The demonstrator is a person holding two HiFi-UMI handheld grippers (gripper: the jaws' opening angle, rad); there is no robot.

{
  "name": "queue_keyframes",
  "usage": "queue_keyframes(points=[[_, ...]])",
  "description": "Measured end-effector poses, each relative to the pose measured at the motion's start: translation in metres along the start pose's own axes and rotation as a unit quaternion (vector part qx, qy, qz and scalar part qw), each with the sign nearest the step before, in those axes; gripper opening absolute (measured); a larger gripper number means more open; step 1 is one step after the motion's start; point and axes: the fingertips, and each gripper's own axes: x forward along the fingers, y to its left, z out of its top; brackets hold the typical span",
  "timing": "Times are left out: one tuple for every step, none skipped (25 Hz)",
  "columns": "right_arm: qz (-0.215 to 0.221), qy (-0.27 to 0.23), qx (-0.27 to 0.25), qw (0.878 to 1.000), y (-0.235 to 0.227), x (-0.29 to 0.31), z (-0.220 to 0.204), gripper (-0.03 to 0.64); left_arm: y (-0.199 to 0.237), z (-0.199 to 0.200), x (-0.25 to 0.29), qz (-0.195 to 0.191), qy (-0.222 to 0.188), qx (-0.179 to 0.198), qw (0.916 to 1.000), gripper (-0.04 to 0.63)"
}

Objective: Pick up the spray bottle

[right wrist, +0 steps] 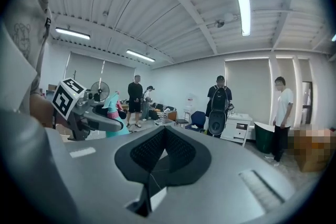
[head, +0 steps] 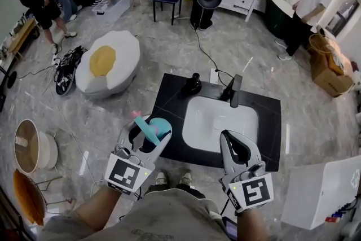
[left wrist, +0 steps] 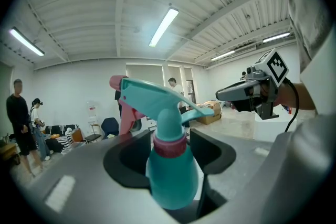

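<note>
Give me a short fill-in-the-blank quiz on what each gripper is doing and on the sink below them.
1. The left gripper is shut on a teal ___.
2. The right gripper has its jaws ___, with nothing between them.
3. The white sink is set in a ___ countertop.

Missing words: spray bottle; shut; black.

left claw | right claw | grey, black pads | 2 black-white marker cubes | beige shirt
</note>
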Motion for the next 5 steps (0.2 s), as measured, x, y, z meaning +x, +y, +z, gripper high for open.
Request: queue_keyframes(points=[[0.000,0.000,-0.004,1.000,0.0006,-0.0002,0.0005,0.025,-0.0001,0.0026,0.0001,-0.001,-0.003,0.006,1.0000,0.241],[0.000,-0.001,-0.005,1.000,0.0012,-0.0002,0.0010,0.025,-0.0002,0.0051,0.0003,-0.002,-0.005,0.011,0.9999,0.241],[0.001,-0.002,-0.005,1.000,0.0015,-0.0003,0.0014,0.025,-0.0003,0.0070,0.0003,-0.003,-0.007,0.016,0.9999,0.241],[0.001,-0.002,-0.004,1.000,0.0018,-0.0003,0.0017,0.025,-0.0004,0.0082,0.0003,-0.004,-0.007,0.019,0.9998,0.241],[0.002,-0.003,-0.003,1.000,0.0020,-0.0004,0.0019,0.025,-0.0005,0.0092,0.0002,-0.005,-0.008,0.021,0.9997,0.241]])
